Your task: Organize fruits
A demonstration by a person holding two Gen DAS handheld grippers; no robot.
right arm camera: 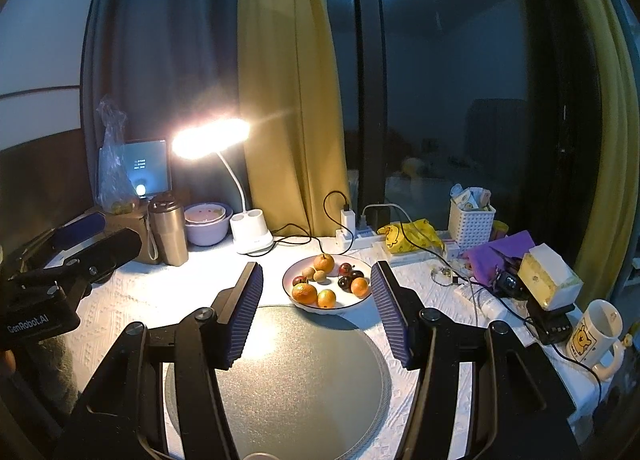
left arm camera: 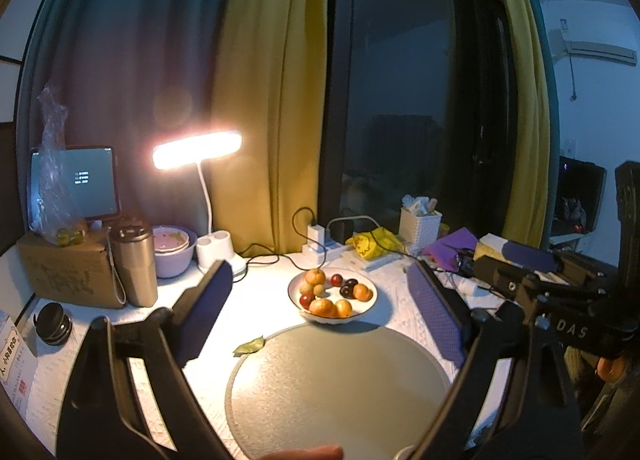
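A white plate holds several small fruits: oranges, dark cherries and pale brown round ones. It stands on the white cloth beyond a round grey mat. My left gripper is open wide, its fingers on either side of the mat with nothing between them. My right gripper is open too, short of the plate and holding nothing. Each gripper shows at the edge of the other's view.
A lit desk lamp, a metal flask, a lilac bowl and a cardboard box crowd the back left. A power strip with cables, a white basket, purple cloth and a mug fill the right. A leaf lies by the mat.
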